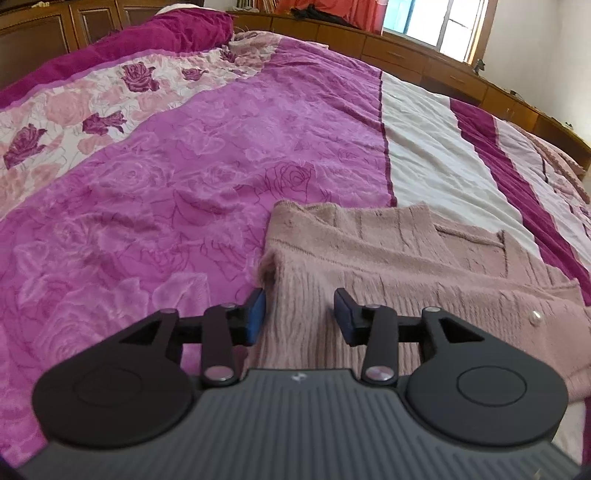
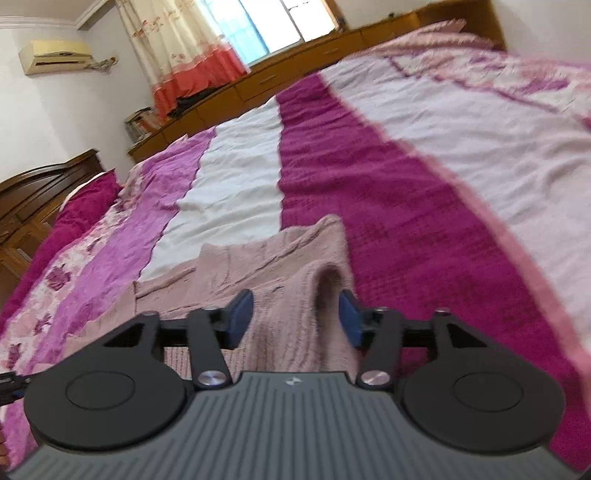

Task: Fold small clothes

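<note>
A dusty-pink knitted cardigan [image 1: 388, 251] with a pearl button lies on the bed, partly folded. My left gripper [image 1: 300, 314] is open, its blue pads either side of the cardigan's ribbed left edge near a raised fold. In the right wrist view the same cardigan [image 2: 266, 258] lies ahead. My right gripper [image 2: 295, 317] is open, its pads straddling a raised hump of the knit at the cardigan's right edge. Whether the fingertips touch the fabric is hard to tell.
The bed is covered by a magenta, pink and white floral spread [image 1: 184, 166]. A dark pink pillow [image 1: 166, 33] lies at the head. Wooden cabinets [image 1: 424, 59] run along the far side under a window. The other gripper shows at the right wrist view's left edge [image 2: 9, 384].
</note>
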Demonstrator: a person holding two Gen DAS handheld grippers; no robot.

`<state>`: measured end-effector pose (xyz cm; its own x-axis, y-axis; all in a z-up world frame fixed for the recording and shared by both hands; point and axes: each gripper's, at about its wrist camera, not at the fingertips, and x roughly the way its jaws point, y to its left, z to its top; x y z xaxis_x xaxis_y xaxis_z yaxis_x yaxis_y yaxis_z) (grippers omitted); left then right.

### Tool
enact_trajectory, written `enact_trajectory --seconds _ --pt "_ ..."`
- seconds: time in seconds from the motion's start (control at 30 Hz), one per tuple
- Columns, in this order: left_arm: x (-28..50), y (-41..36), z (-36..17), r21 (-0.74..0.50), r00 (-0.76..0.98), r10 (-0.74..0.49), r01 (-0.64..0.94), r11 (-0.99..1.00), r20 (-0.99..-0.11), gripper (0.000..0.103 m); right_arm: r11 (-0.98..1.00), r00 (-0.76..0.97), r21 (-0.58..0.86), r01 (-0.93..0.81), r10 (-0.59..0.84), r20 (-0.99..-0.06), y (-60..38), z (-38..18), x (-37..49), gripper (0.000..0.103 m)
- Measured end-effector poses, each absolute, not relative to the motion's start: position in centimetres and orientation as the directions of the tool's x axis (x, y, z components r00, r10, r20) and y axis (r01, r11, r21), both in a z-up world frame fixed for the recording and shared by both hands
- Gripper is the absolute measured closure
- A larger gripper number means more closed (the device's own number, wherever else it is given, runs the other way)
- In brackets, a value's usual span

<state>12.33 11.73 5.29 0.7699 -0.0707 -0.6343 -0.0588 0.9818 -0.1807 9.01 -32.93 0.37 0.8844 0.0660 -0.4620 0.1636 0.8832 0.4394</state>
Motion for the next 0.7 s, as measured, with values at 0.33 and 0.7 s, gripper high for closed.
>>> enact_trajectory --seconds 0.33,0.7 --pt "9.2 11.4 5.7 -0.216 0.759 -0.126 -0.019 0.976 -0.639 0.060 0.878 0.889 0.460 0.130 0.102 -0.446 -33.1 1.7 4.4 0.043" --pt "9.7 10.8 5.0 -0.200 0.745 -0.124 -0.012 0.980 -0.655 0.061 0.912 0.856 0.401 0.092 0.133 -0.500 -31.5 1.2 6.6 0.048"
